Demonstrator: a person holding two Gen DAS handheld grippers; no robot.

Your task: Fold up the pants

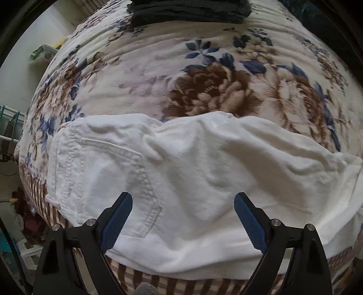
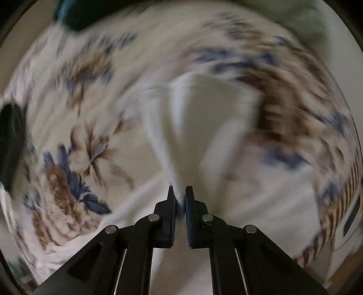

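White twill pants (image 1: pixel 181 181), creased and showing a stitched back pocket, lie on a plush floral blanket (image 1: pixel 158 74) beside a dark folded stack (image 1: pixel 188 11). The left gripper (image 1: pixel 183 202) hovers above them, jaws wide and empty. The right gripper (image 2: pixel 180 192) pinches a thick ribbed fold of the fabric between blue pads.

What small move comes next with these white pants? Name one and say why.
Probably carry the right gripper across so its pinched fold lands on the rest of the white pants. It is shut on a fold of the cloth, lifted off the floral blanket, while the left gripper hangs open above the pocket end, holding nothing.
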